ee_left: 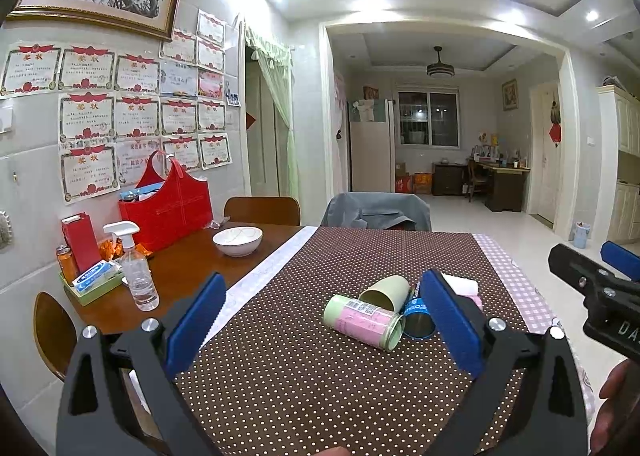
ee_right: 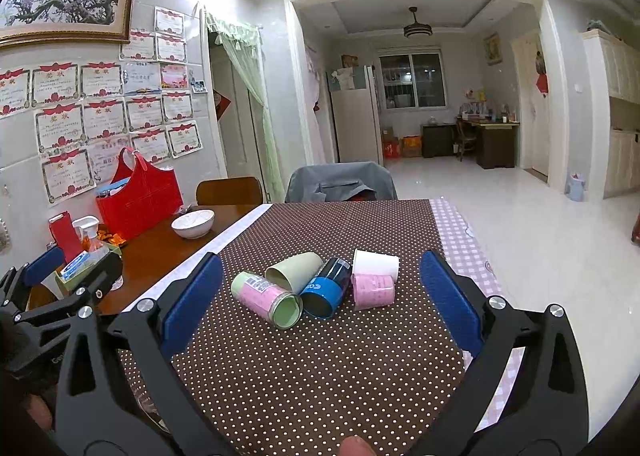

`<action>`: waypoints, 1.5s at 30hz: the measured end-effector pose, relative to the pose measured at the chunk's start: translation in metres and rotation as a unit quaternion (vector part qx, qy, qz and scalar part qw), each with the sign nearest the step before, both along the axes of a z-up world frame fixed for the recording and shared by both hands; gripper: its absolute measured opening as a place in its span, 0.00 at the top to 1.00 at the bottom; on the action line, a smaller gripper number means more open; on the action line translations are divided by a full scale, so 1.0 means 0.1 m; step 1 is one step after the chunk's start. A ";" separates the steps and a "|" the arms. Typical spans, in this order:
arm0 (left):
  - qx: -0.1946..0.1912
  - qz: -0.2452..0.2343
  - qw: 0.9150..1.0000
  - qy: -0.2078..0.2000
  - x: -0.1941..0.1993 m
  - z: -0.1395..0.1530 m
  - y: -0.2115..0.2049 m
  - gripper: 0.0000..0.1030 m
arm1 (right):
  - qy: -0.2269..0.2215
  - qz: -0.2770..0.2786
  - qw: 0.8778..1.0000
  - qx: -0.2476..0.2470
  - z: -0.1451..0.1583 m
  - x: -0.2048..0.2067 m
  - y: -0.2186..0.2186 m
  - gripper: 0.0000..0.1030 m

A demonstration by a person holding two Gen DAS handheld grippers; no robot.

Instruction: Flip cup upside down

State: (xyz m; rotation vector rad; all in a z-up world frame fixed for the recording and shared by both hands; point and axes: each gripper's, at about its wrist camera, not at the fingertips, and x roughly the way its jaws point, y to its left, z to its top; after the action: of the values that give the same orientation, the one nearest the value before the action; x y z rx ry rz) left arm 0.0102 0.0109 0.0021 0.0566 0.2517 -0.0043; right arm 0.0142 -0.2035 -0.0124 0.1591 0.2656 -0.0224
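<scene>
1. Right wrist view: five cups lay on their sides, clustered mid dotted tablecloth. The blue cup served as landmark.
2. Green-pink cup and green cup lay left of it; pink cup and white cup right.
3. Right gripper and left gripper were both spread apart, holding nothing, short of the cups.
4. White bowl sat far left of the blue cup.

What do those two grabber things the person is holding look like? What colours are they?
Both look alike. The left gripper and right gripper each have a black plastic frame with cut-out holes and shiny silver bolts. Their fingers are flat pads covered in bright blue, with a jagged, saw-like edge on one pad. White letters mark the right gripper's body. No cables show.
</scene>
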 end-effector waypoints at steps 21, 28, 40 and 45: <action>-0.002 0.007 1.000 -0.008 0.11 0.03 0.11 0.07 | 0.006 0.005 1.000 -0.019 0.01 0.17 0.10 0.06; -0.003 0.014 1.000 -0.011 0.14 0.00 0.18 0.07 | 0.007 0.009 1.000 -0.027 0.01 0.23 0.14 0.06; 0.010 0.026 0.999 0.023 0.55 -0.26 0.24 0.07 | 0.079 0.025 0.996 -0.018 -0.27 0.89 0.06 0.06; 0.017 0.031 0.998 0.044 0.83 -0.42 0.26 0.07 | 0.135 0.033 0.990 -0.018 -0.50 1.33 0.03 0.06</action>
State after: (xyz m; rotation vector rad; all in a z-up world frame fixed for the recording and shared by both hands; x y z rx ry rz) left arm 0.0929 0.0372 -0.0401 0.0816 0.3424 0.0596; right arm 0.1467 -0.2005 -0.0620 0.1114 0.5407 0.0164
